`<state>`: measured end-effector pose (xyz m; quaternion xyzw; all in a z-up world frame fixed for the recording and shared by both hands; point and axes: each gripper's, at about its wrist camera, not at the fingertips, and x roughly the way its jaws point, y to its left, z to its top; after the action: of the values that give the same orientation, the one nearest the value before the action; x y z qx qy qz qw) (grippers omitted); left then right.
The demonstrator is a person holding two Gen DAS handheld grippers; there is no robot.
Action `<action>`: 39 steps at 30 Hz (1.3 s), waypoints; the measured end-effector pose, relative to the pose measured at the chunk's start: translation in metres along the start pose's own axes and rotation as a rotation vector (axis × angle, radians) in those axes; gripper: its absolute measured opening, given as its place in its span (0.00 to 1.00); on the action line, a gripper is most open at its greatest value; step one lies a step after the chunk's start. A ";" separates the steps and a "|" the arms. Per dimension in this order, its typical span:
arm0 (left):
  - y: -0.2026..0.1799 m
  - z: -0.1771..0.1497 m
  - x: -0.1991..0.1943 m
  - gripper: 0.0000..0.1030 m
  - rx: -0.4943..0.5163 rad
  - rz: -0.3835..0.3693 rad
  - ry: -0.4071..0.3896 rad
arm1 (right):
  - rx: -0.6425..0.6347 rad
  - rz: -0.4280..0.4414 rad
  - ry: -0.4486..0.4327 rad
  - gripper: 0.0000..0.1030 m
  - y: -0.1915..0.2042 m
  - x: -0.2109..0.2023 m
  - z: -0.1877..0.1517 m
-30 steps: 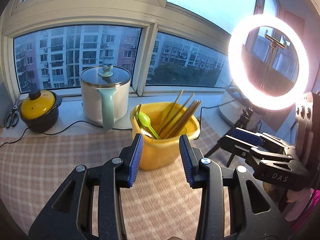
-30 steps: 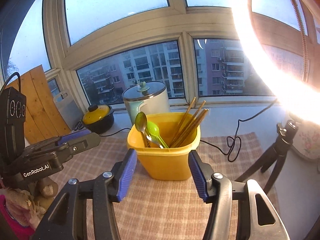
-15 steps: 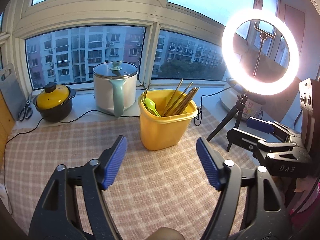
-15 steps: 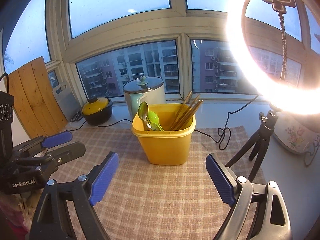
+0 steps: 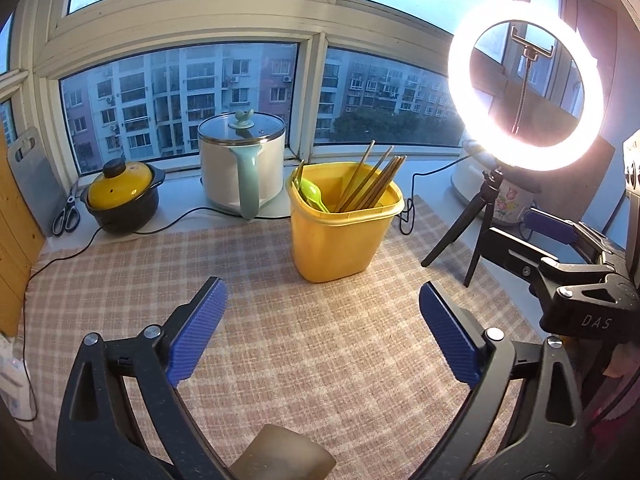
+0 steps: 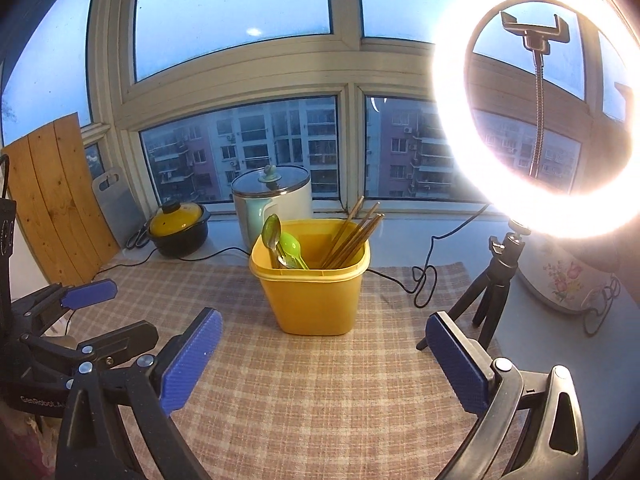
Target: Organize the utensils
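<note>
A checked tablecloth [image 5: 280, 360] covers the table below the window. On it, toward the sill, stands the yellow bin [image 6: 314, 294], upright, with wooden chopsticks [image 6: 352, 236] leaning at its right side and a metal spoon [image 6: 271, 234] and green spoon [image 6: 294, 249] at its left. The left gripper [image 5: 323, 340] and right gripper [image 6: 323, 364] hover near the bin, apart from it, jaws opening wide with nothing between them.
</note>
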<state>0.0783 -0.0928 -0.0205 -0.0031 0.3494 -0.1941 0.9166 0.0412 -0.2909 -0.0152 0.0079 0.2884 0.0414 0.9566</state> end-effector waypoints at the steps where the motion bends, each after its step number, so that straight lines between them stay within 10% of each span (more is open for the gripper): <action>1: 0.001 0.000 0.000 0.96 -0.002 0.003 0.002 | 0.006 -0.002 -0.002 1.00 -0.001 0.000 0.000; 39: 0.001 -0.005 0.001 1.00 0.021 0.142 0.014 | 0.005 -0.020 0.028 1.00 -0.002 0.012 -0.011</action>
<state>0.0757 -0.0919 -0.0253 0.0328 0.3531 -0.1321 0.9256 0.0456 -0.2917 -0.0312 0.0067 0.3017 0.0313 0.9529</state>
